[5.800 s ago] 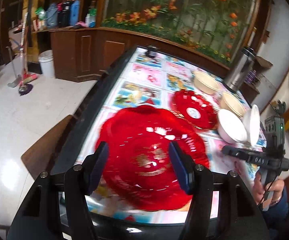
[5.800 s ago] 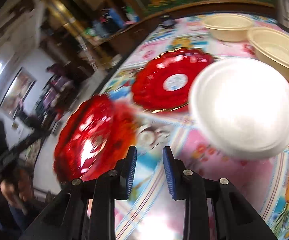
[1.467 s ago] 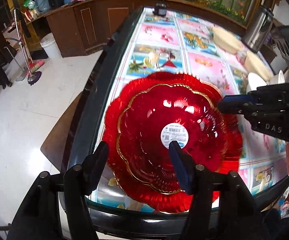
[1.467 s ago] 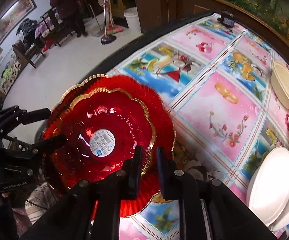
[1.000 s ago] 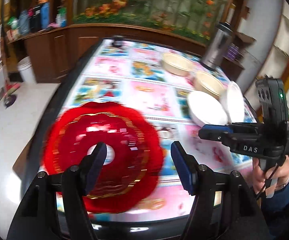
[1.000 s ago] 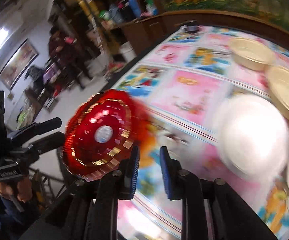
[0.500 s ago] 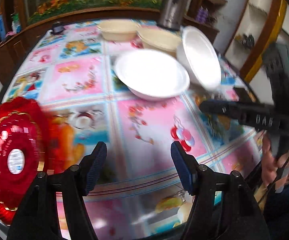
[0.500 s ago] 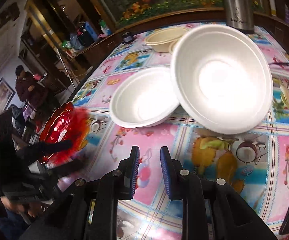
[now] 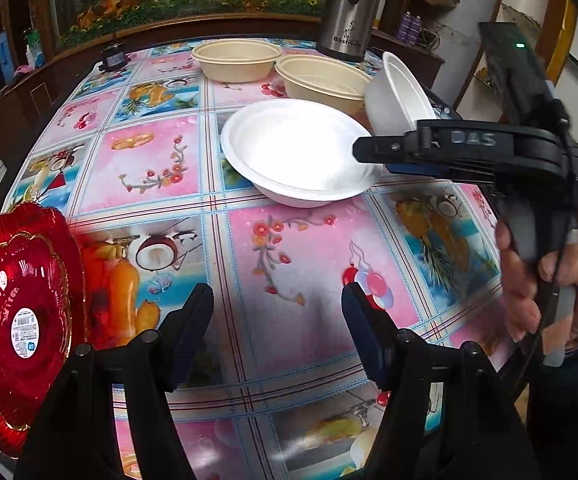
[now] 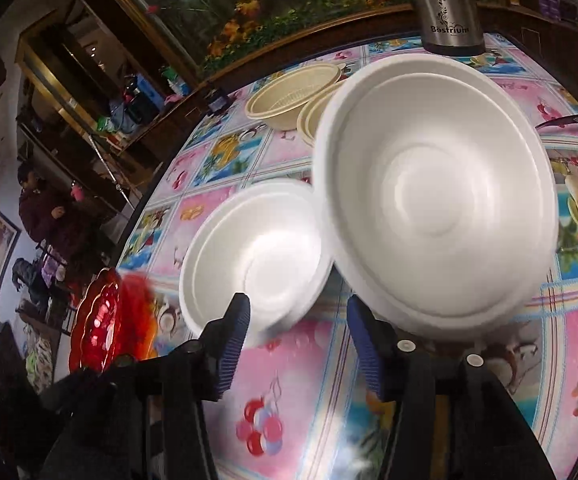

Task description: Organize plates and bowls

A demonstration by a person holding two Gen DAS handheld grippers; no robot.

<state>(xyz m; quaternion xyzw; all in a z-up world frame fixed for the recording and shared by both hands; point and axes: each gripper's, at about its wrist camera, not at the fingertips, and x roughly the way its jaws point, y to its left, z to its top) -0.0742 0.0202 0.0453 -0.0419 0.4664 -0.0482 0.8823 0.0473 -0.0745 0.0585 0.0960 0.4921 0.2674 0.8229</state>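
The red plates (image 9: 21, 320) are done, as far as the views show: two nested in one stack at the near left edge of the table (image 9: 309, 280), the stack's outer rim right at the table's lip. What is left, by my reading, is the bowls. Going right, the left gripper (image 9: 277, 328) hovers over bare tablecloth near the front, its jaws standing well apart with nothing between them. Beyond it, mid-table, a white bowl (image 9: 297, 152) sits flat. At the far side two beige bowls (image 9: 237, 58) (image 9: 321, 76) stand separate but close together, not yet nested. Right of the flat one, a second white bowl (image 9: 397, 96) is tipped up on its side, apparently leaning on the nearer beige bowl. The right gripper (image 10: 295, 334) points at the gap between the two white bowls; its jaws have just been opening, and they hold nothing, though the flat bowl's near rim lies close to the left finger.

For room: the centre and near part of the table are open, good for gathering a stack. The right side is tighter, with the tipped bowl, a steel flask (image 9: 349, 4) at the far edge and glasses (image 10: 569, 122) lying near the right rim. The tipped bowl looks light and could roll or slide toward that edge if nudged.
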